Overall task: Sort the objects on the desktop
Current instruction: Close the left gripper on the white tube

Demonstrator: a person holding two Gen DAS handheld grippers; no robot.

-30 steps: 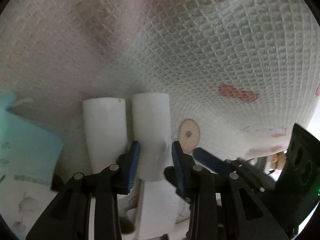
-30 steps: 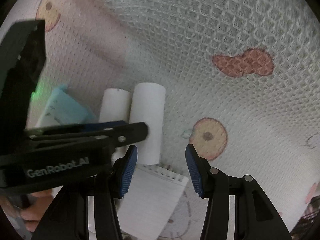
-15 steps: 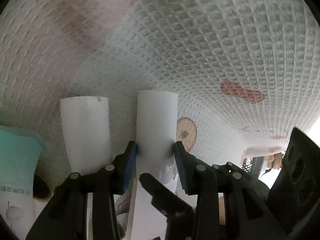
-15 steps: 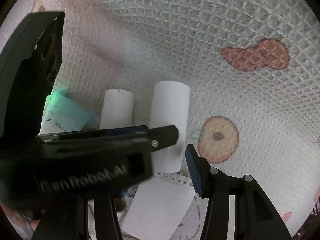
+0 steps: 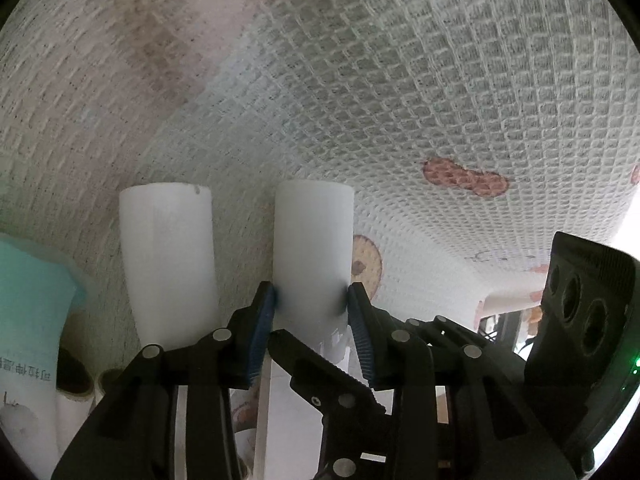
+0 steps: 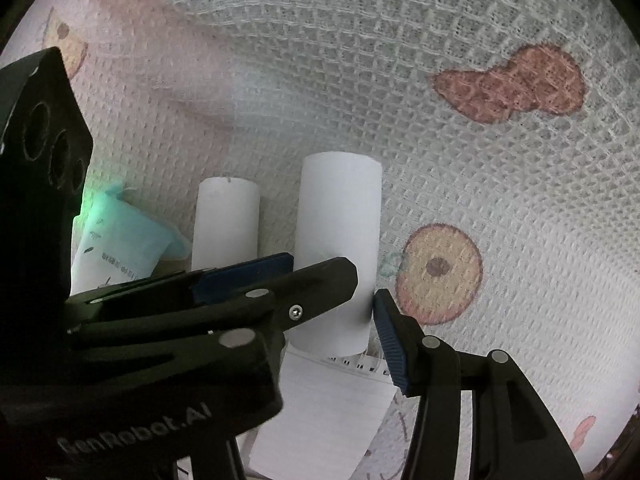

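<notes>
White roll, the right-hand member of a pair, lies on the waffle-weave cloth covering the desk, no desk edge being visible near it; the second white roll lies just beside it, apart by a narrow gap. Left gripper: both blue pads press the roll's near end, jaws closing on it. Right gripper: jaws opening; its one visible pad stands at the roll's side, the other is hidden behind the left gripper, so contact cannot be told. Step in hand, as judged: taking up this roll for sorting. Next move calls for a firm hold before lifting and clearance from the neighbouring roll and from the lined notepad at its near end. Long axis of the roll runs away from both cameras, parallel to its neighbour, the far end pointing up-frame. A teal packet lies beyond the second roll.
</notes>
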